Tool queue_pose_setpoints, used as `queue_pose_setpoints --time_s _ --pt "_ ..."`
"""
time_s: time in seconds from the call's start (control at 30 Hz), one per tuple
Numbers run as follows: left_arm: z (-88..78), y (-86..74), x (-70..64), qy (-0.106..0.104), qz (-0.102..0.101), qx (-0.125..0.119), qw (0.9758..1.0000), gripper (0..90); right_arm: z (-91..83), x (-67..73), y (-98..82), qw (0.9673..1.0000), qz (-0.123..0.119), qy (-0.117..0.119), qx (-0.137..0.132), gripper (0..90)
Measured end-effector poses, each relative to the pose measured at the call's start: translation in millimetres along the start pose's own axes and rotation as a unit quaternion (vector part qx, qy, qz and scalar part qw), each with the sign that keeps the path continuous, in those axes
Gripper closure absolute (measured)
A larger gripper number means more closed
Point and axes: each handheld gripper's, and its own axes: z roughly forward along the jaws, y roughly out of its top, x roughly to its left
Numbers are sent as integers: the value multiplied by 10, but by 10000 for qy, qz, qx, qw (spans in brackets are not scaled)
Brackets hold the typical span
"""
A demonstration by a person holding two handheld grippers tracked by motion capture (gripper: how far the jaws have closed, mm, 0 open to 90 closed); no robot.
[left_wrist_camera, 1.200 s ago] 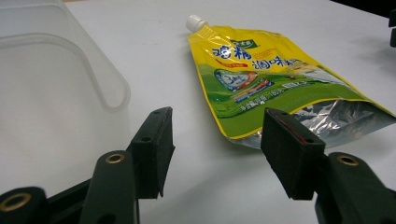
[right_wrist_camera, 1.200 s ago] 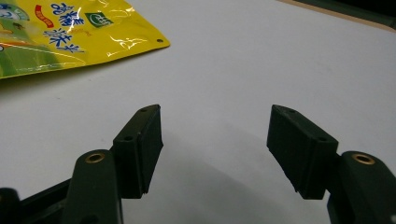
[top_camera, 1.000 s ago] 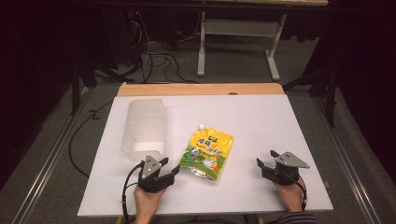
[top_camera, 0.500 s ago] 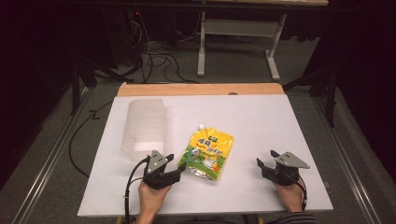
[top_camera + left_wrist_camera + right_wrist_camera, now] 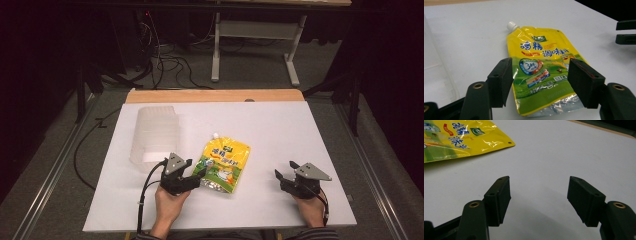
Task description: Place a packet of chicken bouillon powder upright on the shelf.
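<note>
**Bright table, dark surroundings**

The white table [image 5: 280,125] is lit evenly from above, while the floor and room behind are left in deep shadow. Soft shadows are cast beneath the gripper jaws. Glare is seen on the glossy yellow pouch [image 5: 461,140]. The high view is grainy and soft; in the gripper views, near jaws are slightly blurred.

2 matte black handheld tools. The left tool [image 5: 200,172] has 2 blocky rectangular jaws with brass-coloured screw rings at their bases, a grey 3-cornered plate on top and a black cable looping from its rear. The right tool [image 5: 284,169] looks identical. Dark striped sleeves cover both forearms behind the tools.
</note>
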Motion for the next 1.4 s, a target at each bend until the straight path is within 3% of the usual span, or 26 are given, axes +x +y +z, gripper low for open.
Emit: queue_pose_setpoints --time_s 0.13,0.37,0.63,0.8,0.97,1.2,1.27,1.33,1.4 --pt "75 57 -13 25 15 52 10000 373 0 0 -1 10000 0 1 -14 357" --pt "228 168 -1 24 -131 160 9998 357 -1 1 -1 10000 3 4 -23 357" --pt "480 287 -2 61 -244 419 9988 346 -5 0 -3 10000 3 1 -37 357" --pt "609 337 -9 155 -162 541 9983 334 -6 -2 -3 10000 -20 13 -56 358" --pt "731 314 75 210 -387 767 9961 310 -8 0 -4 10000 -6 21 -59 358" --pt "833 274 129 379 -494 985 9932 307 -5 0 -4 10000 -11 30 -58 358" --pt "855 261 140 404 -497 1029 9926 307 -4 0 -3 10000 -19 32 -56 358" --pt "880 242 112 520 -297 1048 9927 318 -2 1 -3 10000 -30 30 -59 358" --pt "890 237 106 505 -299 1059 9926 319 -2 0 -3 10000 -32 29 -57 358"
